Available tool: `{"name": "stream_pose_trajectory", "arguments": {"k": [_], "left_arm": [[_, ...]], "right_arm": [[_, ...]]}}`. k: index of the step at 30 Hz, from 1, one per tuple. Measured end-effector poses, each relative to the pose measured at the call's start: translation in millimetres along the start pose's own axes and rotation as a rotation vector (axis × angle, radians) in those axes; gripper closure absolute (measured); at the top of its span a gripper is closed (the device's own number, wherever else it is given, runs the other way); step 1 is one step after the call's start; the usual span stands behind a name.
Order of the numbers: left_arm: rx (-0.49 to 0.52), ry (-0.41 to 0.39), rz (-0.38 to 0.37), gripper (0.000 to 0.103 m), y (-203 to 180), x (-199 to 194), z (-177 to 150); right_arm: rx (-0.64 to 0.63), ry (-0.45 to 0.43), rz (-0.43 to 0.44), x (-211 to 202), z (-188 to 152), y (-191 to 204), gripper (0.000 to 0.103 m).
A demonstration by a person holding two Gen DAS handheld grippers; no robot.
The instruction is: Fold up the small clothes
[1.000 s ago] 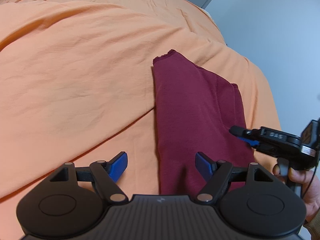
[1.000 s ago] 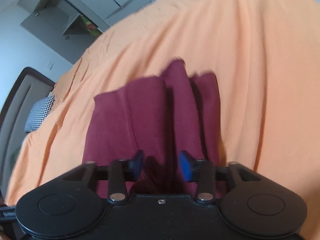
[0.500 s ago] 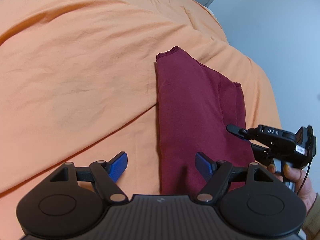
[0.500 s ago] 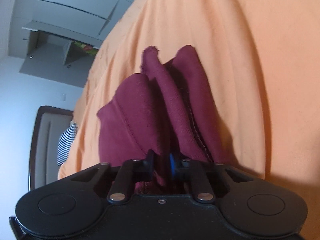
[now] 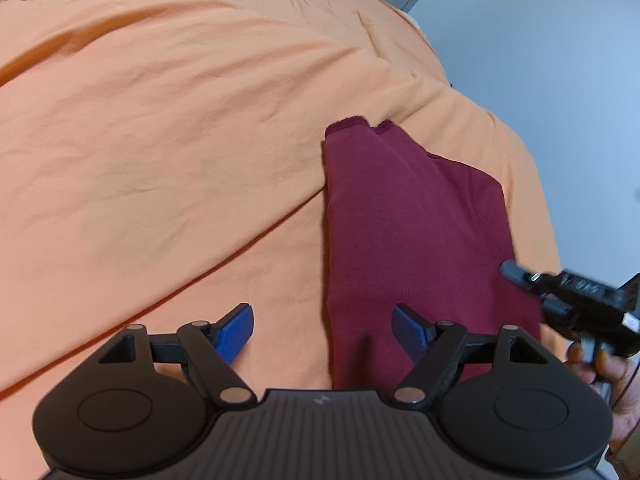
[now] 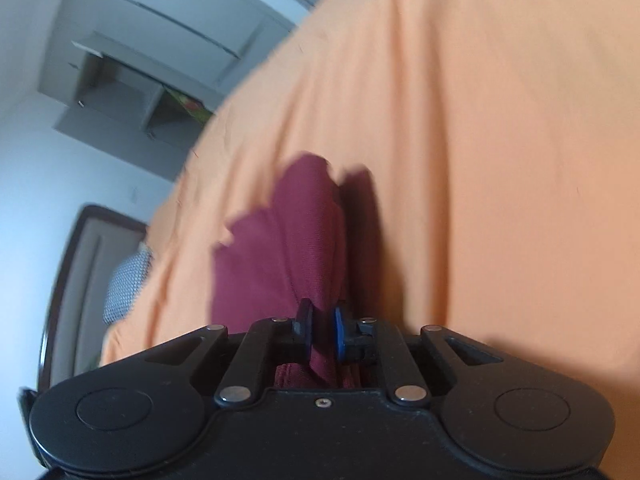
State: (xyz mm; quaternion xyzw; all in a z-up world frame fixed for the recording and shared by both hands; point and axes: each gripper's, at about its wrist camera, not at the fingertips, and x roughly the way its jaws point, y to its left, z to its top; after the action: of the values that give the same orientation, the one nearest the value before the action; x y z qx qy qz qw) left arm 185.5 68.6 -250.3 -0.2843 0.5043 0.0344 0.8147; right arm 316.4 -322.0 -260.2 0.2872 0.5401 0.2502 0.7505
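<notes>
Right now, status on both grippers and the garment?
Left gripper open, empty, over the garment's near edge. Right gripper shut on garment. Nothing in the way on the sheet.

Maroon garment (image 5: 408, 240): near end hidden behind left gripper (image 5: 322, 326) body. Right gripper (image 5: 516, 274): motion-blurred at garment's right edge, fingertips indistinct; holding hand (image 5: 600, 368) cut by frame edge. Right wrist view: garment (image 6: 280, 256) outline smeared; patterned item (image 6: 126, 284) left of garment unidentifiable.

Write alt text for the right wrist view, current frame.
The right gripper is shut on a bunched fold of the maroon garment, which lifts away from the orange bedsheet beneath it. The picture is motion-blurred; a pale wall and a wardrobe show at upper left.
</notes>
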Motion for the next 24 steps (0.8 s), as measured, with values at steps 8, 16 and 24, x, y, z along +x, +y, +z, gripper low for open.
{"name": "stream_pose_trajectory", "arguments": {"k": [8,16,24], "left_arm": [[0.085,-0.017,-0.019,0.022,-26.5,3.0,5.0],[0.088,0.001,-0.020,0.022,-42.1,18.1,6.6],[0.092,0.018,-0.013,0.022,-42.1,21.0,-0.5]], "right_arm": [[-0.105,-0.061,0.062,-60.8,-22.2,26.1,0.074],[-0.171,0.066,0.047,-45.2,-66.5,25.8,0.086],[-0.058,0.063,0.018,-57.9,-64.2,-9.5,0.099]]}}
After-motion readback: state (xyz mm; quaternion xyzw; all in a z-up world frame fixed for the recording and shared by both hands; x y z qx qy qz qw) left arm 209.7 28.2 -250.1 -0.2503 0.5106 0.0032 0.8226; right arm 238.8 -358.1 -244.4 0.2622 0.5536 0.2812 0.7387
